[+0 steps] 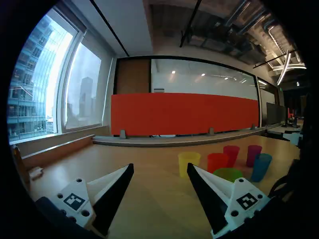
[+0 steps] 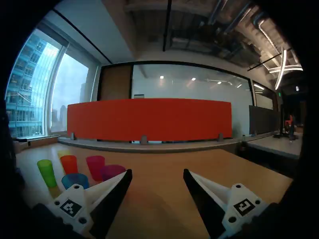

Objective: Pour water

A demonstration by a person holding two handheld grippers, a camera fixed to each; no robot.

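Wooden table point(image 1: 159, 207), red partition point(image 1: 183, 113) behind; coloured cups point(image 1: 216, 161) clustered before left tool point(image 1: 159, 165).

in the left gripper view the green cup point(image 1: 229, 173) is half hidden behind a finger point(image 1: 205, 191) of the left hand-held gripper point(image 1: 159, 165). in the right gripper view the yellow cup point(image 2: 62, 152) sits mostly behind the orange cup point(image 2: 69, 163); cup contents cannot be told.
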